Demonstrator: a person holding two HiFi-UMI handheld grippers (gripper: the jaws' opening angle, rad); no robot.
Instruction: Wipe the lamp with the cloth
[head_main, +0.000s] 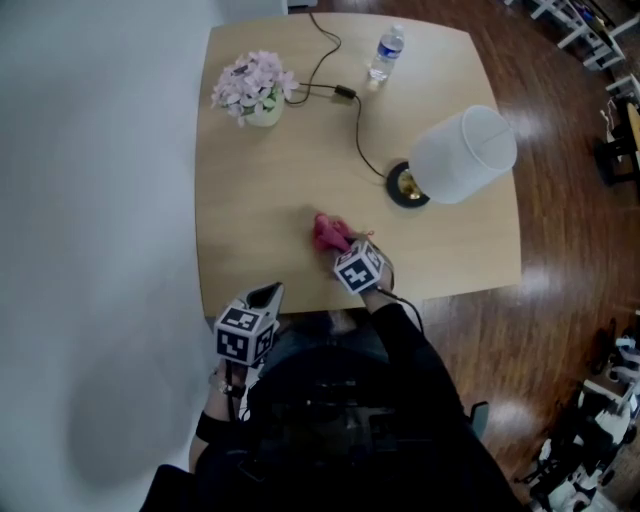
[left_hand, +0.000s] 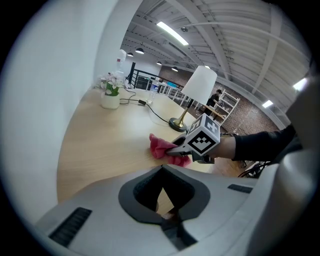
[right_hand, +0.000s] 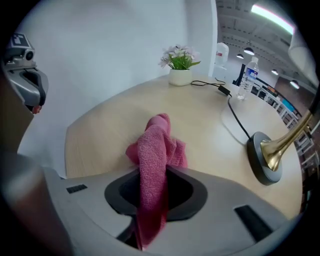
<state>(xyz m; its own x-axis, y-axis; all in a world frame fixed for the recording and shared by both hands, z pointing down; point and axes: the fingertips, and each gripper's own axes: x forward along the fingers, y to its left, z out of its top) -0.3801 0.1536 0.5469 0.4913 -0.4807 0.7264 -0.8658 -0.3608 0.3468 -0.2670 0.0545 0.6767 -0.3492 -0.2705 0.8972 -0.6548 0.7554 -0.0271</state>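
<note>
A crumpled pink cloth lies near the front edge of the wooden table. My right gripper points steeply down at it and is shut on the cloth, a fold of which runs up between the jaws. The lamp has a white shade and a dark round base with a brass stem, and stands to the right of the cloth. My left gripper hangs off the table's front edge, shut and holding nothing. In the left gripper view the right gripper sits on the cloth.
A pot of pink flowers stands at the table's back left and a water bottle at the back. The lamp's black cord runs across the table from the base. Dark wooden floor lies to the right.
</note>
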